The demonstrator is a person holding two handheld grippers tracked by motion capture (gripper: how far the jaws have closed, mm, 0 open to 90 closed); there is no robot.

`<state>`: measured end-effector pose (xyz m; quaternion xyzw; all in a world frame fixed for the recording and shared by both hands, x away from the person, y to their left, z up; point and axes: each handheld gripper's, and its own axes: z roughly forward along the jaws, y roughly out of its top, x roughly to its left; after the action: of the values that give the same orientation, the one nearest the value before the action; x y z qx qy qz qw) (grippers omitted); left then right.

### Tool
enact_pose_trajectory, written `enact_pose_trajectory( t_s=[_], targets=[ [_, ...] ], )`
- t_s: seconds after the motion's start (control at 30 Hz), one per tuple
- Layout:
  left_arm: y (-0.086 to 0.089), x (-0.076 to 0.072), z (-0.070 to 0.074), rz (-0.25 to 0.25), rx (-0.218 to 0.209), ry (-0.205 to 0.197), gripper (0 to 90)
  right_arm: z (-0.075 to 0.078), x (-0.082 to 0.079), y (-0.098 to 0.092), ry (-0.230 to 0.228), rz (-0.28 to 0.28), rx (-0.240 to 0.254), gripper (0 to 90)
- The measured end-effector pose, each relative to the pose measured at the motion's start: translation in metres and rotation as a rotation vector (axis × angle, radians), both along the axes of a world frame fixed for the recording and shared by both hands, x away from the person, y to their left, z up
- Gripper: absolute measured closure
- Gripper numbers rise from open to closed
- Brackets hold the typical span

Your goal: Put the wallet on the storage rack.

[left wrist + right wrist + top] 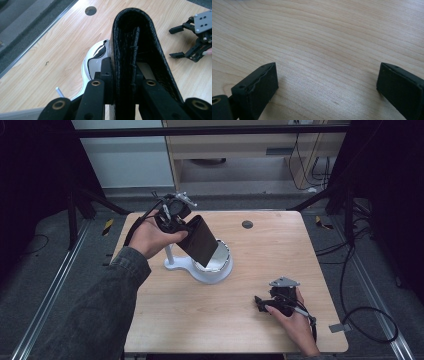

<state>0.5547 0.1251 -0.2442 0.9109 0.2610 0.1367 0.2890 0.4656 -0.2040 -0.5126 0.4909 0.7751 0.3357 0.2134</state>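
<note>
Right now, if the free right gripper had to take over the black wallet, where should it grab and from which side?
Probably the wallet's free lower end, above the white stand. The left gripper is shut across its upper end, so that part is taken. The wallet is flat and hangs tilted; the right gripper, open over the table, should come from the right side and close across the thin faces.

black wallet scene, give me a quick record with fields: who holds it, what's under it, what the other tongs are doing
held thing: black wallet, folded, tilted
held by: left tongs, shut on the wallet's edge
below it: white stand with a shiny dish, wallet's lower end over the dish; contact cannot be told
right tongs: open, nothing between them, low over bare wood
surface: wooden table, with a round dark hole near the far edge
</note>
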Motion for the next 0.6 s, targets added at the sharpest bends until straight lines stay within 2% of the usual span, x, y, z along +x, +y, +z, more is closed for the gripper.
enact_pose_trajectory(
  t_s=[0.3, 0.43, 0.6],
  targets=[
    [-0.008, 0.002, -0.008, -0.011, 0.008, 0.006, 79.1, 0.000, 0.000, 0.000, -0.002, 0.000, -0.001, 3.9],
    [-0.016, 0.009, -0.016, -0.012, 0.031, 0.011, 79.0, 0.000, 0.000, 0.000, -0.002, -0.004, -0.001, 3.9],
    [-0.021, 0.020, -0.027, 0.000, 0.032, 0.021, 79.0, 0.000, 0.000, 0.000, 0.000, -0.005, -0.002, 3.9]
  ],
)
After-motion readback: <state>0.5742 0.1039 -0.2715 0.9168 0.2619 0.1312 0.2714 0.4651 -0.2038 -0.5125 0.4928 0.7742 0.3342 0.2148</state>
